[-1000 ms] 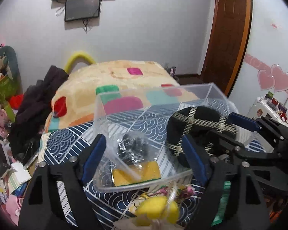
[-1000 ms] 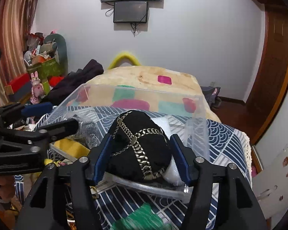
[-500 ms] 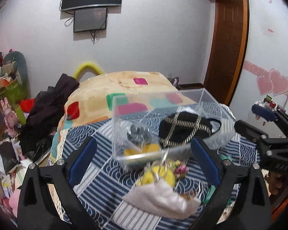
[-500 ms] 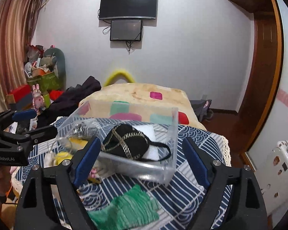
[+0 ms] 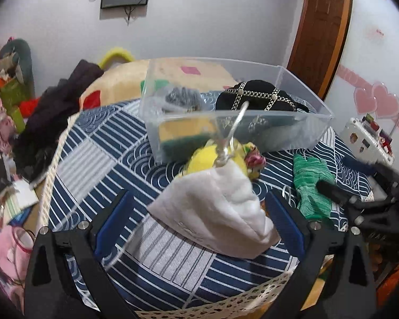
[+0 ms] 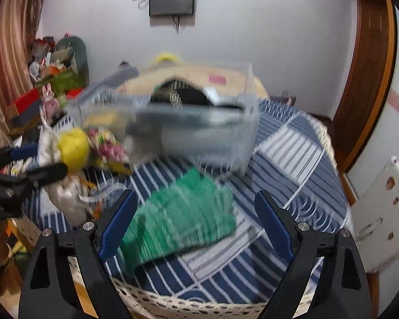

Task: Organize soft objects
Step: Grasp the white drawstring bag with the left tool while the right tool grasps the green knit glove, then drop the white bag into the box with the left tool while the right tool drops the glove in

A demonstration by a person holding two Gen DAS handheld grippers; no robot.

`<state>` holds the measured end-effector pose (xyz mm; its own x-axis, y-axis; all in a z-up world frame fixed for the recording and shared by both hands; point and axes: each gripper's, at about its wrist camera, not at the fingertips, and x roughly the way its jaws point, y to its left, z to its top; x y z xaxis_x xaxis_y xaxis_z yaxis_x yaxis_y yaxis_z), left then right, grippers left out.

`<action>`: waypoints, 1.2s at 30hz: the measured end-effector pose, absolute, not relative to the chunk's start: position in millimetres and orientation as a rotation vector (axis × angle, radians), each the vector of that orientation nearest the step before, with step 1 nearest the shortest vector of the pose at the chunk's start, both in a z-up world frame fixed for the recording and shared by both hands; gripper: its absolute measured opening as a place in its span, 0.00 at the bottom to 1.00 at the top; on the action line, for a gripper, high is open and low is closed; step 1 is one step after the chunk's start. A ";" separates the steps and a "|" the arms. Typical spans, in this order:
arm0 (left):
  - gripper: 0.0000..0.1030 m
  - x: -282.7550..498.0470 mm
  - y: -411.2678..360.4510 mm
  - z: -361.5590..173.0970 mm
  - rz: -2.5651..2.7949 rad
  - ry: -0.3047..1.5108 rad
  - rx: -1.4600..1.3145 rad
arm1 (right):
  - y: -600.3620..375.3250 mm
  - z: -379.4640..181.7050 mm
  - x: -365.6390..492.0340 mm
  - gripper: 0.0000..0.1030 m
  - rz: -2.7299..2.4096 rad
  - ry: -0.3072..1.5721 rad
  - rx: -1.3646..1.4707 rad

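**Two soft items outside the bin**

We list a white cloth (image 5: 212,207) between our left gripper's (image 5: 199,223) wide-open, empty jaws, and a green knit (image 6: 178,218) between our right gripper's (image 6: 196,223) wide-open, empty jaws. A clear bin (image 5: 300,130) behind holds a black chained cap (image 5: 255,98), all on a blue patterned cover (image 5: 98,143).

Tablecloth (image 5: 98,159): navy and white, striped and wave-patterned, cream lace edging. Clear bin (image 5: 300,130) on it holds a black cap (image 5: 255,97) with gold chain crosswork. Before the bin: white cloth (image 5: 215,210), yellow pompom (image 5: 210,156), green knit glove (image 6: 178,218).
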<state>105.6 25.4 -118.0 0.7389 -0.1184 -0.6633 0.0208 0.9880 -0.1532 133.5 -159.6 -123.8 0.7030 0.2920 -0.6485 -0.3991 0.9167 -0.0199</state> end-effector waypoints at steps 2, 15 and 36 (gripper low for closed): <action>0.96 104.2 26.6 -123.2 -0.094 0.740 -0.168 | -157.6 -134.0 134.9 0.85 0.405 0.727 -0.159; 0.20 85.3 29.7 -129.4 -0.129 0.734 -0.190 | -152.2 -130.6 125.6 0.22 0.464 0.711 -0.142; 0.16 60.7 37.5 -50.5 -0.038 0.497 -0.118 | -167.5 -89.9 111.7 0.15 0.437 0.503 -0.145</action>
<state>60.8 37.5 -50.5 0.8783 -0.0655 -0.4736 0.0080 0.9924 -0.1225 111.7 -167.5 -89.9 0.7866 0.3689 -0.4952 -0.4389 0.8981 -0.0282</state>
